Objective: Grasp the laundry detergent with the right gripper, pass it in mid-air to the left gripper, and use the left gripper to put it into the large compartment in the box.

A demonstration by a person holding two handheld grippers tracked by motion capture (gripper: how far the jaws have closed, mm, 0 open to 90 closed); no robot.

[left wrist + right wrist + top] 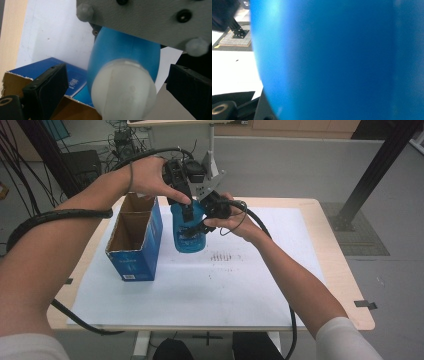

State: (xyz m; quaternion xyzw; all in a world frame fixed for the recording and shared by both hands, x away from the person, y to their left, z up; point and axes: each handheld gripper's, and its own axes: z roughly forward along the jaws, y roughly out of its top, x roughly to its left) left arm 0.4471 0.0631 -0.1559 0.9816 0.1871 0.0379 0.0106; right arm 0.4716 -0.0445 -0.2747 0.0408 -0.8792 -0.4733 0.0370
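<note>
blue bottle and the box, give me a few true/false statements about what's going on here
1. The blue bottle is held up above the table. True.
2. The bottle already sits inside the blue cardboard box. False: it hangs beside the box, to its right in the high view.
3. The box's top is open. True: its brown inside shows.
4. The left gripper has its jaws clamped on the bottle's white cap. False: in the left gripper view both jaws stand apart from the cap.
5. The box lies on bare wood. False: it stands on the white sheet covering the table.
</note>
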